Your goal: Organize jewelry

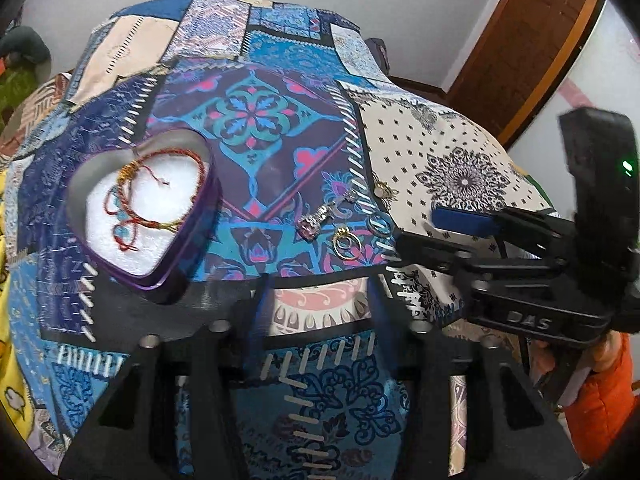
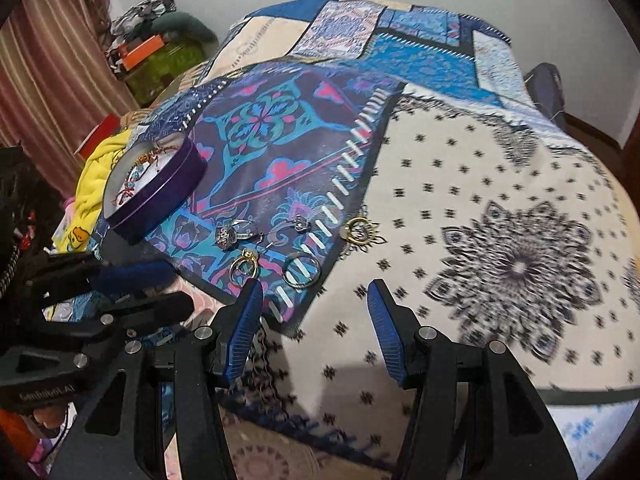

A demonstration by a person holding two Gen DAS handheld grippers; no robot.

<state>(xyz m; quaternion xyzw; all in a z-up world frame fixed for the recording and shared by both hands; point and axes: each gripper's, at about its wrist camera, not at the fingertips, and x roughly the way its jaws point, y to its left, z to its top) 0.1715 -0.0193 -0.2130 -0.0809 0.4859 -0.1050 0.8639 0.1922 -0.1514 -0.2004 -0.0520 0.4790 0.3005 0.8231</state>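
Note:
A purple heart-shaped tin (image 1: 120, 256) (image 2: 160, 196) with white lining holds red and gold cord bracelets (image 1: 132, 196). Several rings lie on the patterned cloth: a stone ring (image 1: 310, 224) (image 2: 228, 234), a gold ring (image 1: 345, 243) (image 2: 243, 267), a silver band (image 1: 379, 225) (image 2: 301, 271), a gold ornate ring (image 1: 386, 191) (image 2: 357, 230) and a small silver piece (image 2: 301, 224). My left gripper (image 1: 318, 300) is open and empty, near the table's front edge below the rings. My right gripper (image 2: 316, 300) is open and empty, just short of the silver band; it shows at the right in the left wrist view (image 1: 460, 220).
The table carries a blue patchwork cloth (image 1: 256, 120) with a cream dotted panel (image 2: 500, 240) on the right. Yellow fabric (image 2: 96, 184), a green box (image 2: 168, 64) and a striped curtain (image 2: 44, 80) lie off the left. A wooden door frame (image 1: 532, 48) stands behind.

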